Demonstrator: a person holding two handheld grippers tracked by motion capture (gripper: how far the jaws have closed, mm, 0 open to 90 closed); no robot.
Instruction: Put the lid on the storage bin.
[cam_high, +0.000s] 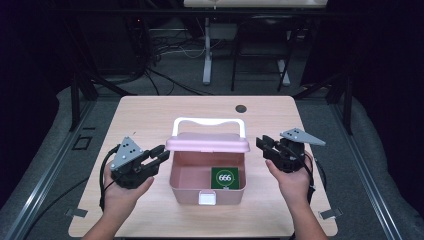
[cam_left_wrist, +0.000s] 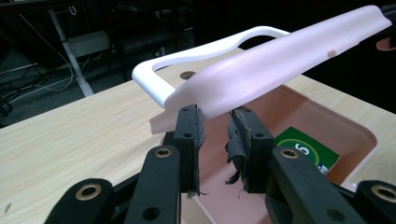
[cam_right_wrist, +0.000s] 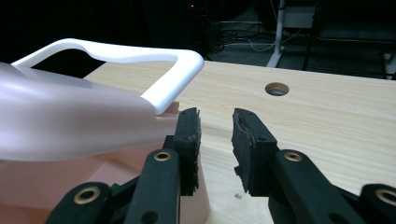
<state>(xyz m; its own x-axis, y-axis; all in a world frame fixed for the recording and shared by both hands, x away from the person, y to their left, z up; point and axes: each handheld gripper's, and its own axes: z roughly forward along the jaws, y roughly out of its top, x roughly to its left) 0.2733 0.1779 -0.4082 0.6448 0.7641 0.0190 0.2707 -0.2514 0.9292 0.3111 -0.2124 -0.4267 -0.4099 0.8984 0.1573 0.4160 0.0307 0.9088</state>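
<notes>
A pink plastic box (cam_high: 182, 186) stands in the middle of the table with its pink lid (cam_high: 207, 143) raised and a white handle (cam_high: 209, 121) behind it. Inside lies a green card (cam_high: 224, 178) marked 666. A white latch (cam_high: 207, 199) sits on the box's front wall. My left gripper (cam_high: 161, 154) hovers open just left of the box, its jaws pointing at the lid's edge (cam_left_wrist: 261, 70). My right gripper (cam_high: 263, 145) is open beside the lid's right end (cam_right_wrist: 70, 126), touching nothing. The green card (cam_left_wrist: 303, 151) shows past the left jaws.
The light wooden table (cam_high: 145, 115) has a round cable hole (cam_high: 241, 108) at the back. Dark frame posts and cables stand beyond the far edge, with a white desk leg (cam_high: 206, 55) behind. Bare tabletop (cam_right_wrist: 327, 116) lies right of the box.
</notes>
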